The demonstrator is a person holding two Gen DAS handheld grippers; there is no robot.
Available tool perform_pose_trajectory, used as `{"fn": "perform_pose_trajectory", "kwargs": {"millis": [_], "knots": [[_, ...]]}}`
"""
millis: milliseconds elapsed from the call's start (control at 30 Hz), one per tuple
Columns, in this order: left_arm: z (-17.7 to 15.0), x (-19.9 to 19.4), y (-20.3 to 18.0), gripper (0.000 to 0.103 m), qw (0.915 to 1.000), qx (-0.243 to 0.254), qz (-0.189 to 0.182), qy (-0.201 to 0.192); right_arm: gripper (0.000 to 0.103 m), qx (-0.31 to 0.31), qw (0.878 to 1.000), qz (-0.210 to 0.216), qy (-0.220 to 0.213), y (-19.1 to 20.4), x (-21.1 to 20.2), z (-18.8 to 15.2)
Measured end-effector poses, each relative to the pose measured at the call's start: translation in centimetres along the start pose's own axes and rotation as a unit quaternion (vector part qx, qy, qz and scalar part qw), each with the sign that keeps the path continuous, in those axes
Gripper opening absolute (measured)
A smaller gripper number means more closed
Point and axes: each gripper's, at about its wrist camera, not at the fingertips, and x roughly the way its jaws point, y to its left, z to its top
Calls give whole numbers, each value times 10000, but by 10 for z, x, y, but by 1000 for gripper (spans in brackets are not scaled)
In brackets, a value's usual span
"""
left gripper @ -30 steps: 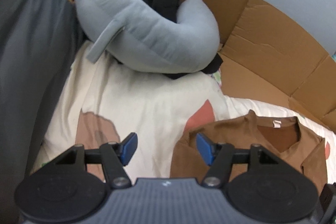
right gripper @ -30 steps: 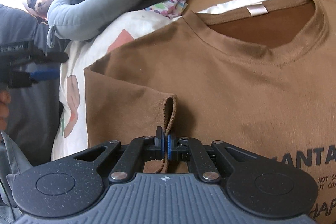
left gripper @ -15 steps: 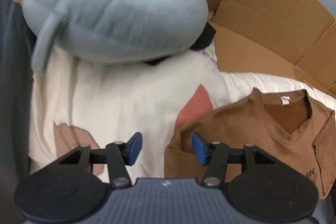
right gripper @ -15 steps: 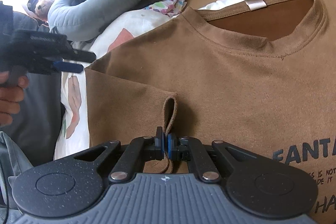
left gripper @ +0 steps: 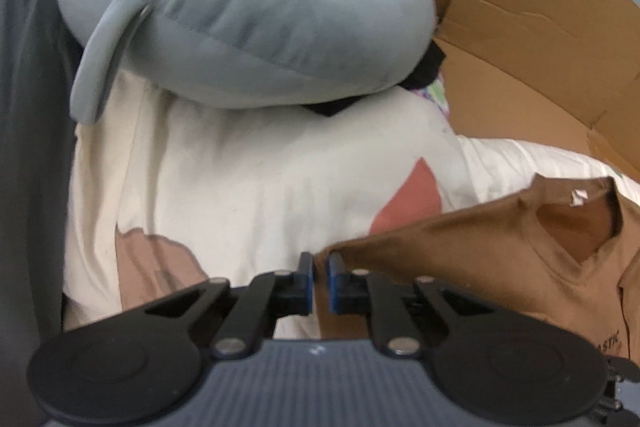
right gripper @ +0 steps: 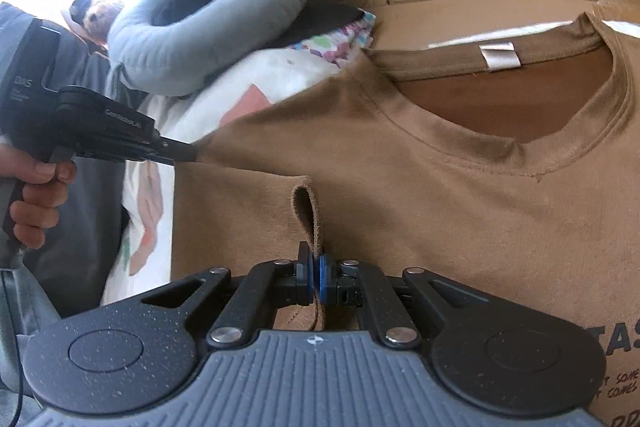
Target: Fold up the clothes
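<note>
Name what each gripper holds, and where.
Right gripper: brown T-shirt, pinched fold of sleeve hem. Left gripper: closing on its shoulder corner.

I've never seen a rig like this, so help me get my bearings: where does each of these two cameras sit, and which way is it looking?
Left wrist view: sits on the left gripper, looking steeply down its fingers, which are closing on the brown T-shirt shoulder corner; beyond lie a white sheet and grey neck pillow.
Right wrist view: sits on the right gripper, shut on a fold of the T-shirt, facing its collar; the person's hand holding the left gripper shows at left.
Shared: T-shirt, pillow, sheet, cardboard.
</note>
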Motion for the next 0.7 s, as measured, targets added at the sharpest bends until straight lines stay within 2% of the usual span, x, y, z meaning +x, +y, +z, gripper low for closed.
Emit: {"fn": "perform_pose_trajectory", "kwargs": {"millis": [167, 333, 433, 533, 700], "knots": [[3, 5, 1, 14, 9994, -325, -26, 69, 0, 93, 9998, -95, 130, -9, 5, -4], [1, -23, 7, 23, 9982, -432, -117, -392, 0, 218, 9997, -61, 108, -9, 4, -4], [-8, -36, 13, 22, 9976, -430, -146, -524, 0, 290, 9995, -47, 115, -10, 5, -5], [-16, -38, 20, 15, 9981, -406, -174, -430, 0, 290, 9995, -45, 133, -10, 5, -5], [-34, -27, 1, 14, 9978, -248, -525, -313, 0, 408, 9991, -18, 103, -12, 3, -3]]}}
